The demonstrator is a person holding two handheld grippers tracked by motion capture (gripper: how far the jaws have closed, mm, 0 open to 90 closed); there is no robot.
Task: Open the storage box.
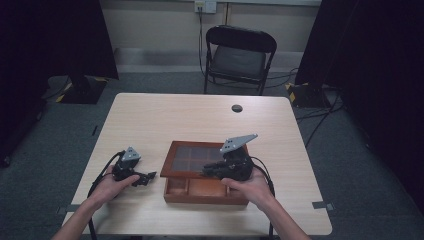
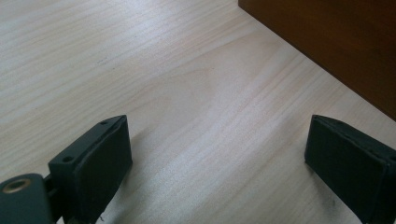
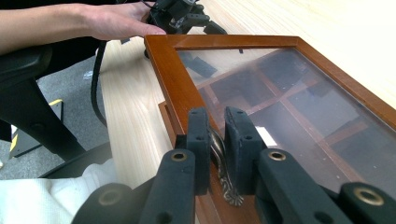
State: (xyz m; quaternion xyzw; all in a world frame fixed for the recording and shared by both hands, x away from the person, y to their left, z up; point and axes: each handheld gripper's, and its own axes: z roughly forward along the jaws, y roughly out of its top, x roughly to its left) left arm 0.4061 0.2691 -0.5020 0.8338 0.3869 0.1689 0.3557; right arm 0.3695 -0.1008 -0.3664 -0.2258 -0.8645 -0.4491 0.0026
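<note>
On the near table edge, your right gripper (image 3: 217, 140) pinches the metal handle (image 3: 219, 156) of the wooden box's (image 1: 205, 192) glass lid (image 3: 289, 100).
Box lies long side across the table (image 1: 165, 115); lid tilts up toward the far chair (image 1: 239, 57). Your left gripper (image 1: 146, 177) rests wide open beside it.

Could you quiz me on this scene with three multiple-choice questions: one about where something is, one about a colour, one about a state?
1. Where does the wooden box sit?
A. on the chair
B. on the table, near the person's edge
C. on the floor

2. What colour is the box's frame?
A. reddish brown
B. white
C. blue

3. What are the right tongs doing?
A. hanging open
B. lying on the table
C. clamped on the lid's metal handle

Answers: 1 B, it rests on the table between both hands. 2 A, the wood shows reddish brown. 3 C, the pads pinch the handle, with the glass lid raised.
</note>
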